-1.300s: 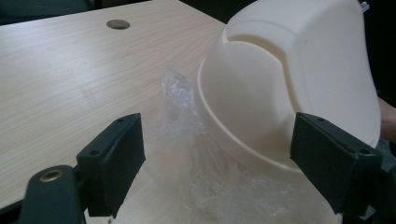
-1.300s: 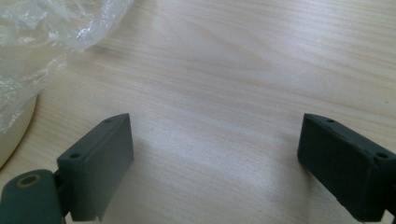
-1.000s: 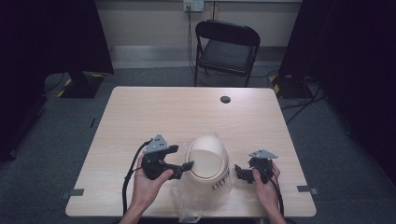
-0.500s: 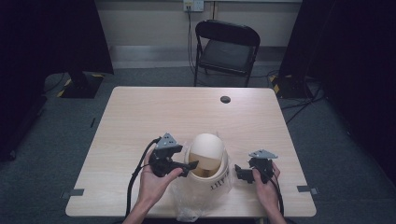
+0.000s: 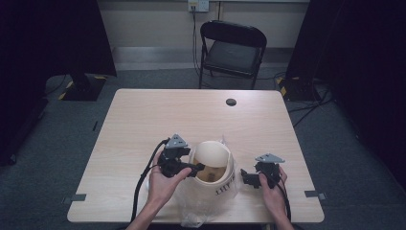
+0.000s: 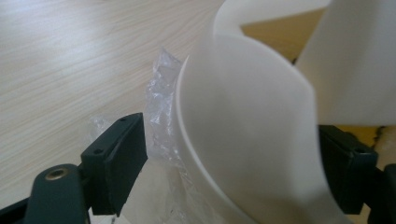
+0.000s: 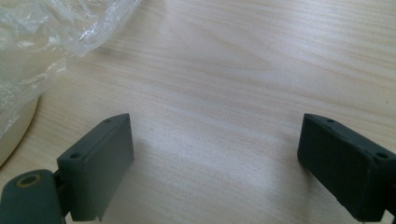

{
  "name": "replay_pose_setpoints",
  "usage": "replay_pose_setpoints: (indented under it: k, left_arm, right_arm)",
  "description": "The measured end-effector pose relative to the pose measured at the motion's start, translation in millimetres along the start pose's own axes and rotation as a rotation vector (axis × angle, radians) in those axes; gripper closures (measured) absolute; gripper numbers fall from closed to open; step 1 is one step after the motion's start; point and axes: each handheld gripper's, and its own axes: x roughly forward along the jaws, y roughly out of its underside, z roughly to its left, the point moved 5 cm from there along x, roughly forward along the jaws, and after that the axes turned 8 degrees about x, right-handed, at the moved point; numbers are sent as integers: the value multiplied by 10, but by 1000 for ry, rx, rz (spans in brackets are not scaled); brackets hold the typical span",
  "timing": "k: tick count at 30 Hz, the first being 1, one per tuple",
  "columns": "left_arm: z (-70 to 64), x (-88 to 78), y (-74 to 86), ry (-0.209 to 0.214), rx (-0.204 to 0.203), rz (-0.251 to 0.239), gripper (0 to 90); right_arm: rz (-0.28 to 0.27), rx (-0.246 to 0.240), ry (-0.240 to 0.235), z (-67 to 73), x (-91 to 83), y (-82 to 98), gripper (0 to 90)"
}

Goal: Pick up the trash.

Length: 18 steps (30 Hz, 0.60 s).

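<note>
- Left gripper (image 5: 197,167) at the near left of the table, its jaws reaching over the bucket's rim — the jaws have just been closing in a little.
- In the left gripper view the curved white wall stands between the two black pads (image 6: 122,156); one pad is clear of it on the outside with crinkled film in the gap, the other sits right at the wall's inner side, though I can't tell if it touches, so no firm grip yet.
- The cream plastic bucket (image 5: 214,155) stands upright at the near middle of the table, round, smooth and matte, with dark lettering on its side.
- A clear plastic bag (image 5: 194,211) wraps its lower part, crumpled and glossy, spilling to the near edge.
- Right gripper (image 5: 246,177) just beside the bucket — jaws spread wide, bare wood between them, holding nothing.
- Table (image 5: 143,115): pale wood grain, a black cable hole (image 5: 231,102) near the far edge.
- Beyond: a black folding chair (image 5: 233,45), grey carpet, dark curtains either side.
</note>
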Motion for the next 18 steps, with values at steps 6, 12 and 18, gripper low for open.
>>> replay_pose_setpoints:
  k: [6,12,18]
  left_arm:
    - [-30,-154,-2,31,6,-52,193]
    - [11,-418,61,49,-13,-140,198]
    - [172,-606,169,4,-21,-132,225]
  right_arm:
    - [0,0,0,0,0,0,98]
    - [0,0,0,0,0,0,98]
    - [0,0,0,0,0,0,98]
